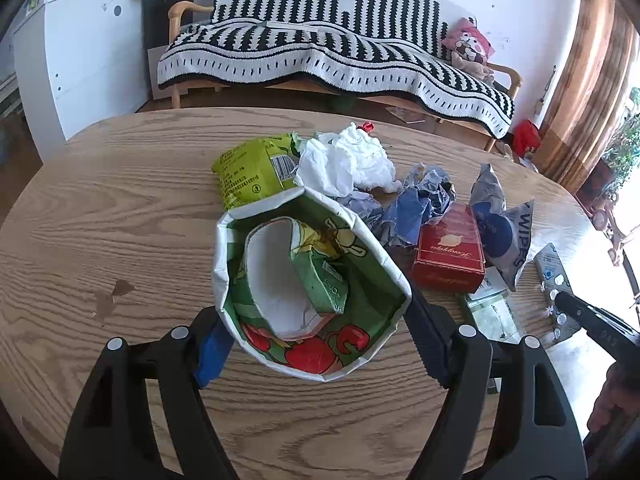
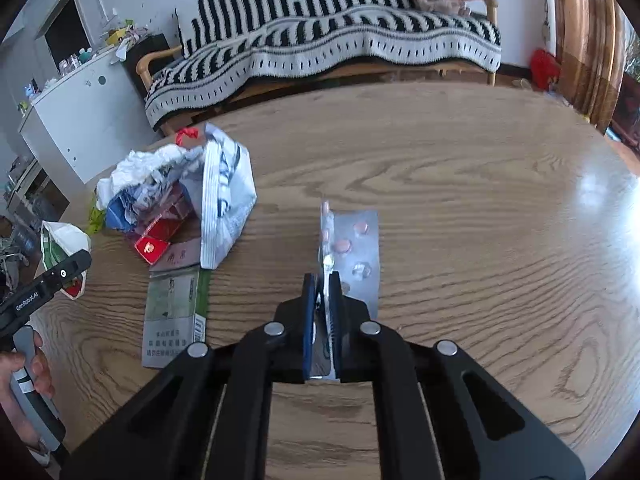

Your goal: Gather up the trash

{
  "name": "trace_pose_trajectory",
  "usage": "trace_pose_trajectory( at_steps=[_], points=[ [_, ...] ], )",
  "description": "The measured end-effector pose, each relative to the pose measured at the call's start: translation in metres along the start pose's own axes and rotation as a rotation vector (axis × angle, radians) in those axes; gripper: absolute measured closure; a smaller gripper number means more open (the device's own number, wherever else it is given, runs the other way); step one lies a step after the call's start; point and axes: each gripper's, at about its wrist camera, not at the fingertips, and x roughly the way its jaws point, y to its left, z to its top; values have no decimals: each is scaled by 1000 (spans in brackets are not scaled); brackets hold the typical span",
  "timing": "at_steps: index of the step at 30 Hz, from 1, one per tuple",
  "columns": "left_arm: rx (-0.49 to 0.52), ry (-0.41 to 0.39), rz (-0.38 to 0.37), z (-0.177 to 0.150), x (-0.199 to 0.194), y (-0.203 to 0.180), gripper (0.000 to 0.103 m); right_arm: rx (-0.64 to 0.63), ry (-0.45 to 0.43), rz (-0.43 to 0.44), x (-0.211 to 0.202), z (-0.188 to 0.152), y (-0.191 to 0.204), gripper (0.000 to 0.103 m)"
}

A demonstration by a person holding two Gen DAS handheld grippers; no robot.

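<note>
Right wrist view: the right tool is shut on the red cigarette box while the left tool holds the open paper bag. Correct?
Not quite. The right tool is shut on the blister pack of pills, as the right wrist view shows; the red cigarette box lies on the table. The left tool does hold the open paper bag.

Open green printed bag (image 1: 312, 300) stands upright mid-table, a folded green carton (image 1: 320, 280) inside. Crumpled white tissue (image 1: 348, 160), blue wrappers (image 1: 420, 204), red box (image 1: 448, 256) heaped toward far edge. Pink-pill blister strip (image 2: 352, 248) raised on edge, right of heap.
</note>
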Motion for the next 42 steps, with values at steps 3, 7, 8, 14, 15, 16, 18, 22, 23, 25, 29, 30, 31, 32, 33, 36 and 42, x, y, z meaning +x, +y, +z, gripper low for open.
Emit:
trace_pose_trajectory(
  at_steps=[3, 7, 8, 14, 15, 16, 18, 22, 23, 25, 29, 30, 31, 32, 33, 36, 42],
  points=[
    [-5, 7, -2, -1, 1, 0, 27, 65, 19, 55, 5, 1, -10, 95],
    [0, 12, -4, -1, 3, 1, 27, 80, 17, 92, 4, 1, -12, 95],
    [-1, 13, -9, -2, 2, 1, 27, 84, 17, 107, 4, -1, -12, 95],
    [3, 12, -8, -1, 3, 1, 27, 52, -60, 93, -13, 0, -7, 95],
    [4, 11, -6, -1, 3, 0, 27, 53, -69, 89, -14, 1, -7, 95],
    [2, 11, -7, -1, 3, 1, 27, 55, -71, 88, -14, 2, -7, 95],
    [2, 10, -3, -1, 3, 1, 27, 56, -66, 88, -14, 3, -8, 95],
    [2, 7, 2, -1, 2, 2, 27, 54, -63, 83, -13, 4, -8, 95],
    [2, 7, 2, -1, 2, 2, 27, 55, -63, 84, -13, 4, -8, 95],
    [3, 8, 4, -1, 1, 2, 27, 54, -61, 84, -13, 4, -9, 95],
    [-1, 6, 4, -1, 1, 2, 27, 38, -53, 77, -12, 3, -8, 95],
    [-1, 7, 4, -2, 1, 2, 27, 34, -53, 75, -12, 2, -6, 95],
    [0, 9, 5, -2, 1, 2, 27, 31, -52, 74, -12, 3, -6, 95],
    [1, 10, 5, -2, 1, 2, 27, 31, -52, 75, -11, 3, -6, 95],
    [3, 11, 5, -2, 2, 2, 27, 32, -53, 74, -11, 3, -5, 95],
    [5, 11, 5, -2, 2, 2, 27, 33, -55, 73, -12, 2, -5, 95],
    [1, 11, 4, 0, 2, 2, 27, 31, -52, 75, -11, 3, -4, 95]
  ],
)
